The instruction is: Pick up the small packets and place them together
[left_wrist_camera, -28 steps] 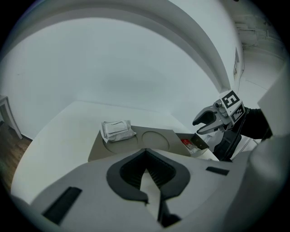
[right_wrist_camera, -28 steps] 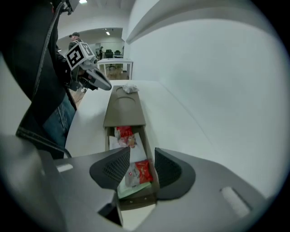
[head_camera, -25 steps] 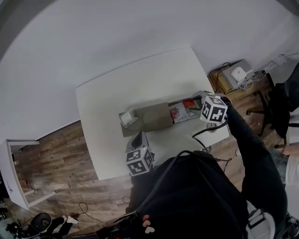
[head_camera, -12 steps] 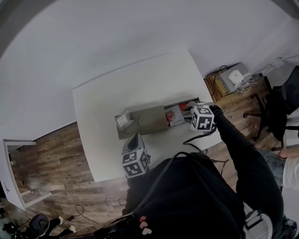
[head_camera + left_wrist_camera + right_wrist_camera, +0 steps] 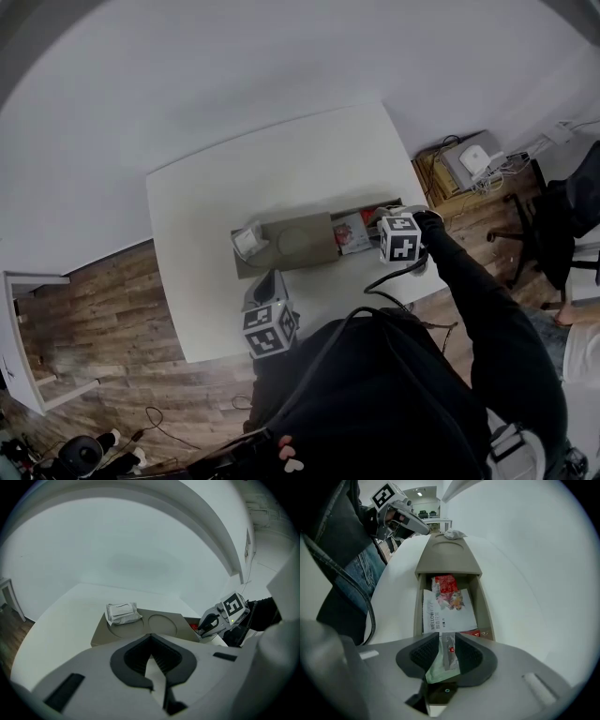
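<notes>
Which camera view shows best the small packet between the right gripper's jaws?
The right gripper view: the small packet fills the gap between the jaws, which have just been closing. In the head view the right gripper hides it; the left gripper view shows only that gripper.

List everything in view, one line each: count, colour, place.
table: one, white, centre of the head view
tray: one, tan, on the table; lidded part and open compartment
white packet: one, white, on the lid's left end
printed packet: one, white, flat in the open compartment
red packets: two, red, in the compartment's far and near ends
green packet: one, green and silver, between the right tongs' pads
crate: one, brown, on the floor right of the table
left tongs: one, grey, jaws together, empty, above the table's near edge
right tongs: one, grey, jaws just closing, gripping the green packet over the compartment
sleeve: one, black, right arm
</notes>
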